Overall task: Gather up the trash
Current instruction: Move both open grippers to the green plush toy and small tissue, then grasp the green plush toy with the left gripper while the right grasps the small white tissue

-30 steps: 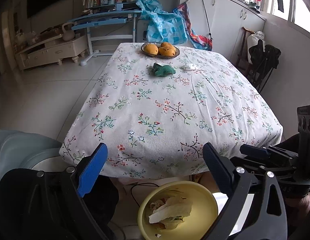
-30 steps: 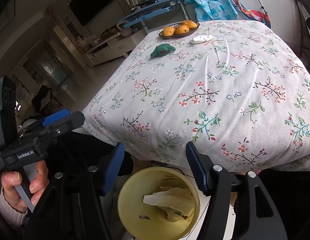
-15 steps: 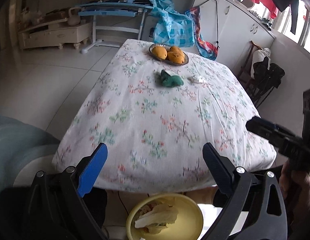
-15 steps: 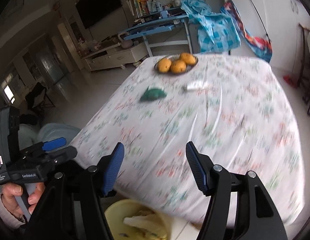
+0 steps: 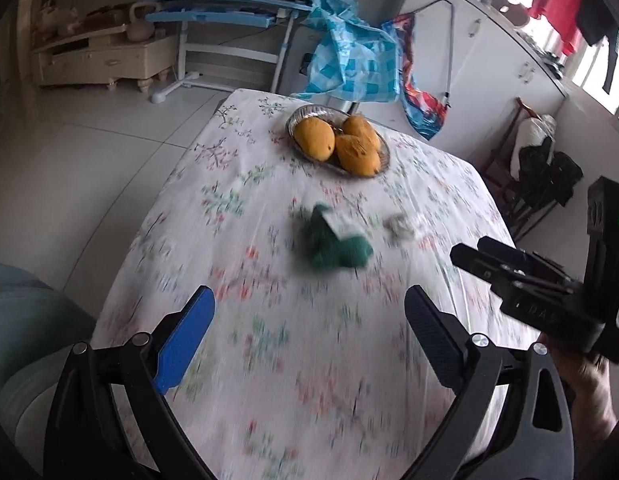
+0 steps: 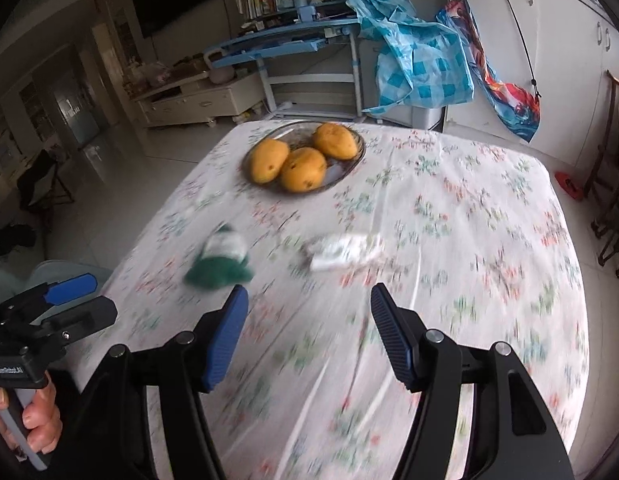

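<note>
Tablecloth [image 6: 449, 216] with flower print, tiled floor [image 5: 81, 152]

Soft window daylight; tablecloth [image 5: 293, 344] motion-blurred; fisheye-bent, dark corners.

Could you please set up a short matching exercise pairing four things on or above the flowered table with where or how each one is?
Things:
1. mangoes
2. green wrapper
3. white crumpled paper
4. right claw

Descriptions:
A. open and empty above the cloth
B. lying on the cloth, towards the side where the left claw is
C. in the metal dish at the far end of the table
D. lying on the cloth just beyond the right claw's fingers

Pairs: 1-C, 2-B, 3-D, 4-A
</note>
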`<act>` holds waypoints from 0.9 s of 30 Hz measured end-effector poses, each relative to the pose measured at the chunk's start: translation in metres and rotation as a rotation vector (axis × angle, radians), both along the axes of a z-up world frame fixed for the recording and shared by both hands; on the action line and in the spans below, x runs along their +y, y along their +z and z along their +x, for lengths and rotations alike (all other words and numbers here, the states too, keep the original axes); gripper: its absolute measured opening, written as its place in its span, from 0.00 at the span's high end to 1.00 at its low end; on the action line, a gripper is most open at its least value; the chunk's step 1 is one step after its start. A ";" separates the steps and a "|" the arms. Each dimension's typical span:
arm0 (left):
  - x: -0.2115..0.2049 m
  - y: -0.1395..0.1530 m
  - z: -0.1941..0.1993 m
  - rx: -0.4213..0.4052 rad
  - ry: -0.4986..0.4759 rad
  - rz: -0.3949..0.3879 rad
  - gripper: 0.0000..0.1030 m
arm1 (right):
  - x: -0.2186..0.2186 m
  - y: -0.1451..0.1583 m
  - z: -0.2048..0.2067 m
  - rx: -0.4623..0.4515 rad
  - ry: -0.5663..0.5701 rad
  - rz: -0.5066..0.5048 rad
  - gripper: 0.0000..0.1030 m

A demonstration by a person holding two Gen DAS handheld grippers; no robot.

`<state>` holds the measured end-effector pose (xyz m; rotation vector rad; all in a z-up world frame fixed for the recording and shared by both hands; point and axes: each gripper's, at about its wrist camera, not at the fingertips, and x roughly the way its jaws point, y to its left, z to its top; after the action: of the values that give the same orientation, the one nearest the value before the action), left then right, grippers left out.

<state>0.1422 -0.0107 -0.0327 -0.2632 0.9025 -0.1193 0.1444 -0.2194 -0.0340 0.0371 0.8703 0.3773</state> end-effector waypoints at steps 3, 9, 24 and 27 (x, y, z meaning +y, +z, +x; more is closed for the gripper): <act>-0.004 -0.008 0.028 0.010 0.025 0.000 0.10 | 0.002 -0.009 0.025 0.003 -0.010 -0.032 0.40; -0.019 -0.028 0.066 0.039 0.024 0.042 0.10 | 0.002 -0.035 0.054 0.049 -0.005 -0.082 0.41; -0.045 -0.050 0.072 0.033 -0.105 0.068 0.64 | 0.006 -0.039 0.045 0.032 0.065 -0.113 0.77; -0.038 -0.049 0.062 0.033 -0.094 0.040 0.67 | 0.002 -0.032 0.040 0.024 0.054 -0.075 0.78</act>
<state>0.2046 -0.0484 -0.0813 -0.1863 0.9492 -0.1841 0.1845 -0.2177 -0.0657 -0.0516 0.9102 0.3951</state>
